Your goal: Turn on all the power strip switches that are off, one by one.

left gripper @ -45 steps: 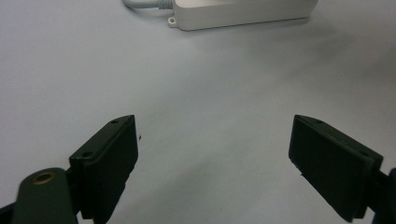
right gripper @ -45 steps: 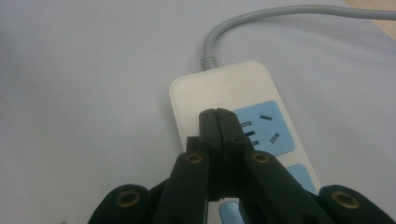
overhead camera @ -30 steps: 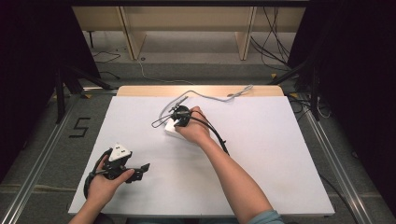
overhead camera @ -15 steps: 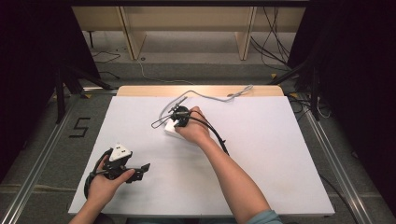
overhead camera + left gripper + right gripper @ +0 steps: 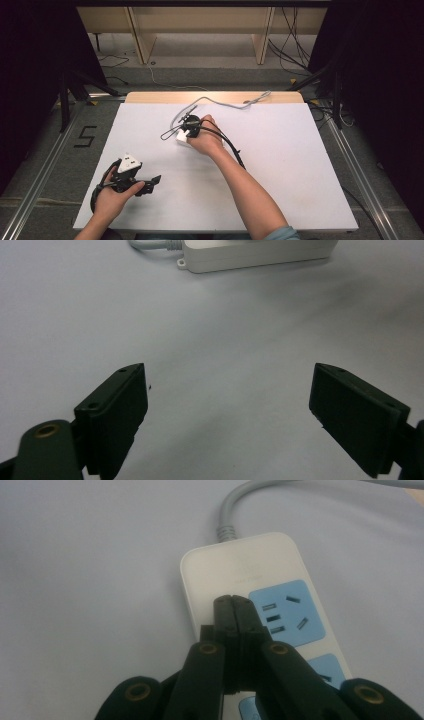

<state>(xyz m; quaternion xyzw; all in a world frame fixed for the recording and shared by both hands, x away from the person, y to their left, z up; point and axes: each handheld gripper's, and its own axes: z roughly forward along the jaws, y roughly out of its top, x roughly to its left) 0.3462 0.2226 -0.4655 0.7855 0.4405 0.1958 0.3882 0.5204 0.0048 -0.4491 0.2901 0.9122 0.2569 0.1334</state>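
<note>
The white-covered table (image 5: 300,170) carries everything; its wooden far edge shows bare. A white power strip (image 5: 250,580) lies near the middle of the far edge, mostly hidden under the person's right hand in the high view and cut off below in the right gripper view. Its grey cord (image 5: 225,102) runs to that edge. The right gripper (image 5: 233,602) is clenched, jaws pressed together over the strip's top; contact is unclear. Near the left front corner, the left gripper (image 5: 230,410) is released, jaws wide over bare cover.

White table (image 5: 300,165), wooden strip along far edge. White power strip (image 5: 250,580) lies flat on it, grey cord (image 5: 230,103) trailing back.
</note>
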